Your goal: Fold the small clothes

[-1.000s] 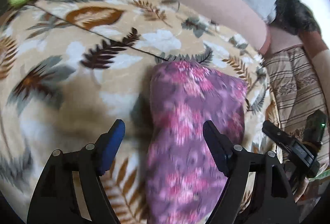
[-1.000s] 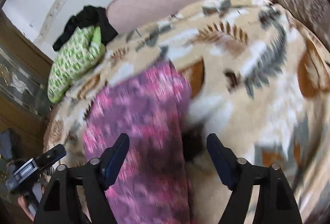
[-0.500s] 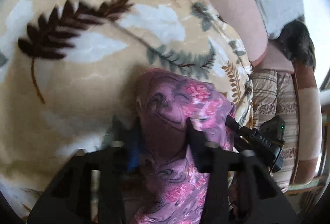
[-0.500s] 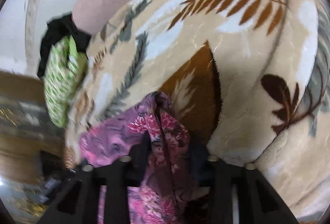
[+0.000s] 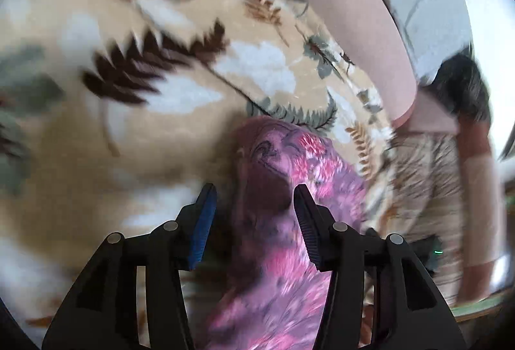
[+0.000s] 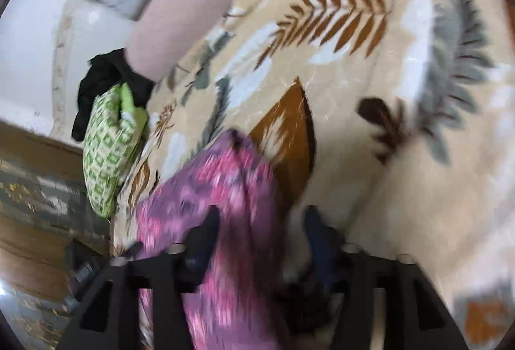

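The purple floral garment (image 5: pixel 289 221) lies lengthwise on the leaf-print blanket (image 5: pixel 161 124), apparently part-folded with further folds judged outstanding; left gripper (image 5: pixel 254 198) and right gripper (image 6: pixel 260 221) jaws stand released astride its end.

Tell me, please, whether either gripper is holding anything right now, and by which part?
Nothing is held. The left gripper and right gripper both stand open, each straddling the far end of the purple floral garment on the blanket.
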